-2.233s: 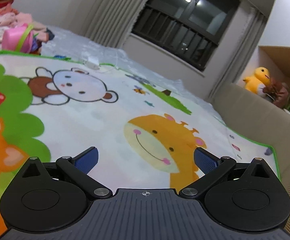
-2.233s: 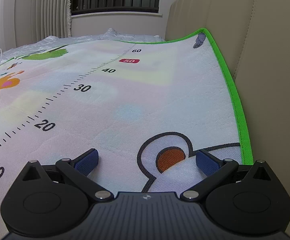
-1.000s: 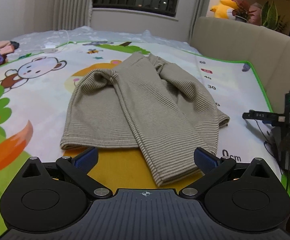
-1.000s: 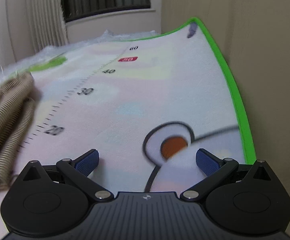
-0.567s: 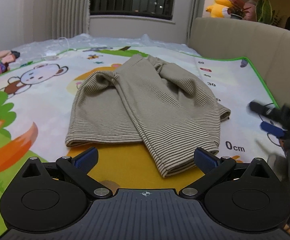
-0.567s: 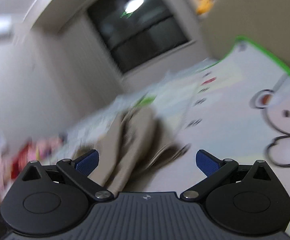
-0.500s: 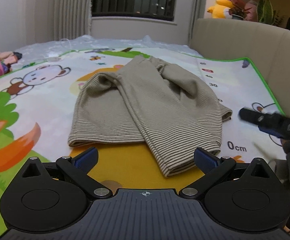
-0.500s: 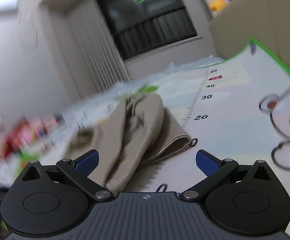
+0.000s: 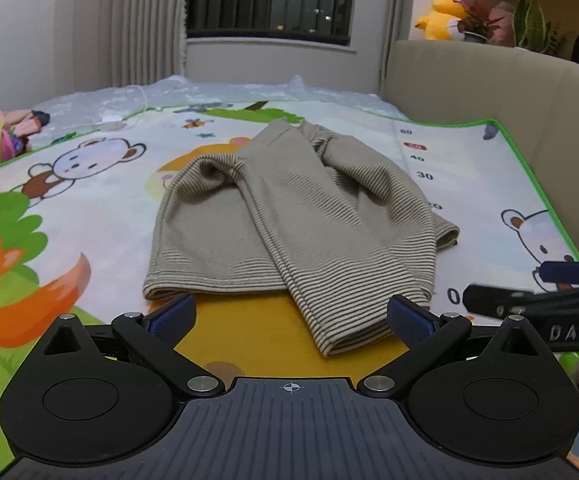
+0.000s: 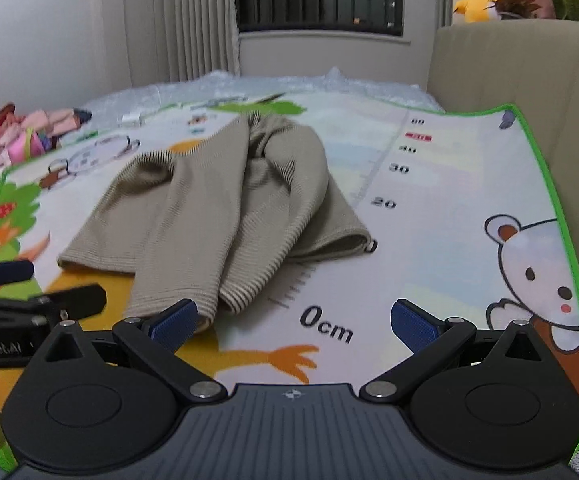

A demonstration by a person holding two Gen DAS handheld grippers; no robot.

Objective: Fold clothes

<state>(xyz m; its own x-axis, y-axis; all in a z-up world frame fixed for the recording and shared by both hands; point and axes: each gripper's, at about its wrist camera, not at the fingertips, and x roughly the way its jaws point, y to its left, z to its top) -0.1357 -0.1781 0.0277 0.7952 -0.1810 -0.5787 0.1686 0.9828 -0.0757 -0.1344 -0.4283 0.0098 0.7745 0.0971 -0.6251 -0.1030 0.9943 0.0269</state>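
The left gripper (image 9: 291,314) hangs with jaws spread and empty before the top (image 9: 285,216), which lies rumpled on the mat (image 9: 89,184). The right gripper (image 10: 293,320), likewise released, sits beside its hem (blurred, probably just short). Pinching only the draped upper layer would likely drag the top askew.

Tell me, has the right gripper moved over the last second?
Yes. The right gripper swung left, away from the sofa; the striped garment now lies ahead.
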